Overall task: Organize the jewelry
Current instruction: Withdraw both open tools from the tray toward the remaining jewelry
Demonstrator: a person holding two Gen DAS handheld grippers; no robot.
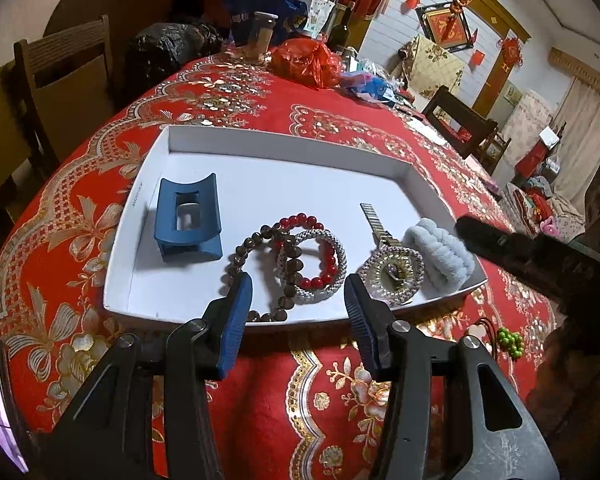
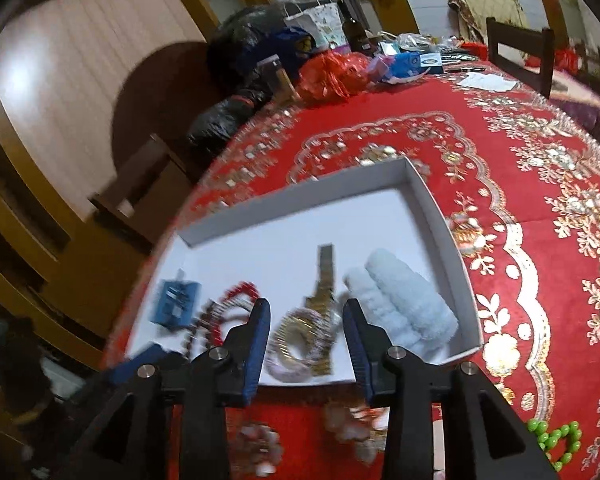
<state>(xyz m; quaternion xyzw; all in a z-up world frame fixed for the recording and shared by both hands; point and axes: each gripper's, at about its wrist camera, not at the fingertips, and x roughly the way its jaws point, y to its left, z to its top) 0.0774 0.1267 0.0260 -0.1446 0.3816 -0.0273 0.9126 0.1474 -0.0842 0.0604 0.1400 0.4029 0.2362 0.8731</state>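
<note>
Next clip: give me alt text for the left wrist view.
The open left gripper hovers over the near edge of a white tray on a red and gold tablecloth. In the tray lie a blue hair claw, tangled bead bracelets, a gold watch and a pale blue scrunchie. A green bead piece lies outside the tray.

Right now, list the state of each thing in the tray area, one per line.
Left gripper: jaws open, empty.
Right gripper: jaws open, empty.
White tray: uncovered, on the tablecloth.
Blue hair claw: shut, in the tray.
Red bead bracelet: in the tray, overlapping the silver bracelet and brown beads.
Gold watch: lying flat, band stretched out.
Pale blue scrunchie: in the tray.
Green bead bracelet: outside the tray.
</note>
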